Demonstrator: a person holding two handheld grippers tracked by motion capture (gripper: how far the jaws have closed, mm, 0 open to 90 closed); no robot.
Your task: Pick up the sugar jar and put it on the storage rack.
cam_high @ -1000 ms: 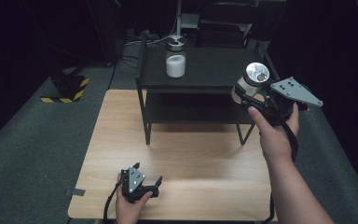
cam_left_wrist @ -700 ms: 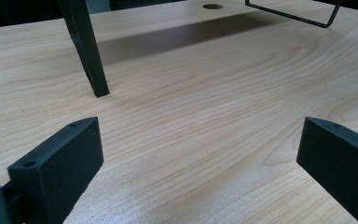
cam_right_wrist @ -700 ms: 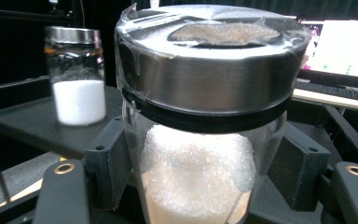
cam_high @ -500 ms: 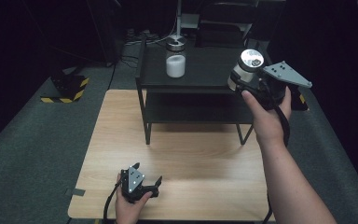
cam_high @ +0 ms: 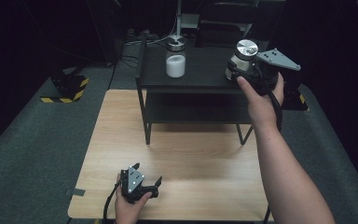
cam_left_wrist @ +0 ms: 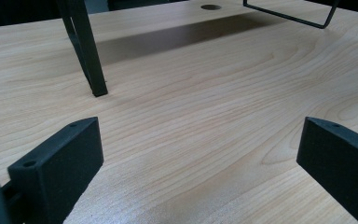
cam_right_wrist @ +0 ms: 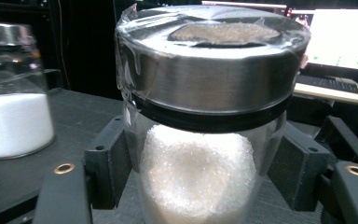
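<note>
A glass jar [cam_high: 245, 51] with a steel lid, part full of white granules, is held over the right end of the black shelf's top [cam_high: 205, 77]. My right gripper [cam_high: 237, 65] is shut on it. In the right gripper view the pads press on both sides of the jar [cam_right_wrist: 205, 140], below the lid. A second jar [cam_high: 175, 60] with white powder stands on the shelf top to the left; the right gripper view has it [cam_right_wrist: 14, 107] at its left edge. My left gripper [cam_high: 148, 172] rests open on the wooden table [cam_high: 191, 158], and nothing lies between its jaws [cam_left_wrist: 200, 154].
The shelf's thin black legs [cam_left_wrist: 86, 46] stand on the table ahead of the left gripper. A yellow-and-black striped block [cam_high: 67, 88] lies on the grey floor at the left. A lit monitor [cam_right_wrist: 340, 42] stands behind the shelf.
My right hand has carried the jar up and farther away, slightly left, over the shelf top. The left gripper has stayed where it was.
</note>
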